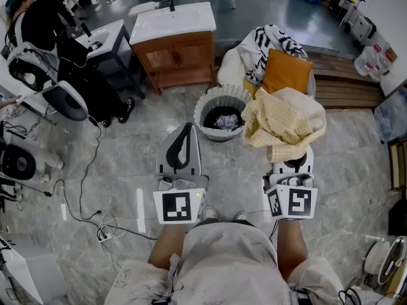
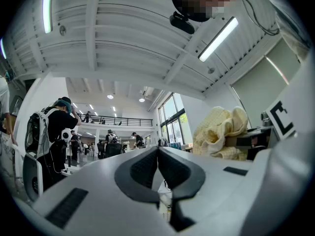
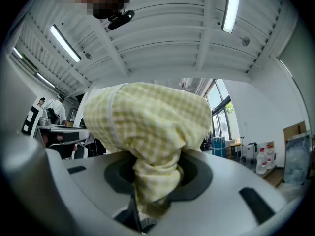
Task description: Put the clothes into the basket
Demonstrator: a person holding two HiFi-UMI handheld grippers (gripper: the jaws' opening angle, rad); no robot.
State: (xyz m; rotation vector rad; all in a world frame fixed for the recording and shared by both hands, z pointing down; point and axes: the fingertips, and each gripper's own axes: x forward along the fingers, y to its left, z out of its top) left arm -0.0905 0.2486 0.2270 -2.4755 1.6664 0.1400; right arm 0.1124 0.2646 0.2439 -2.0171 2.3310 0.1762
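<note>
A pale yellow checked garment is bunched up and hangs over my right gripper, which is shut on it, to the right of the basket. In the right gripper view the cloth fills the gap between the jaws of the right gripper. The round grey ribbed basket stands on the floor ahead, with dark clothing inside. My left gripper is held just left of the basket, shut and empty; its tips touch each other.
Behind the basket lies a pile with a black-and-white patterned cloth, an orange piece and white fabric. A wooden cabinet with a white sink stands at the back. A person in black and cables are at left.
</note>
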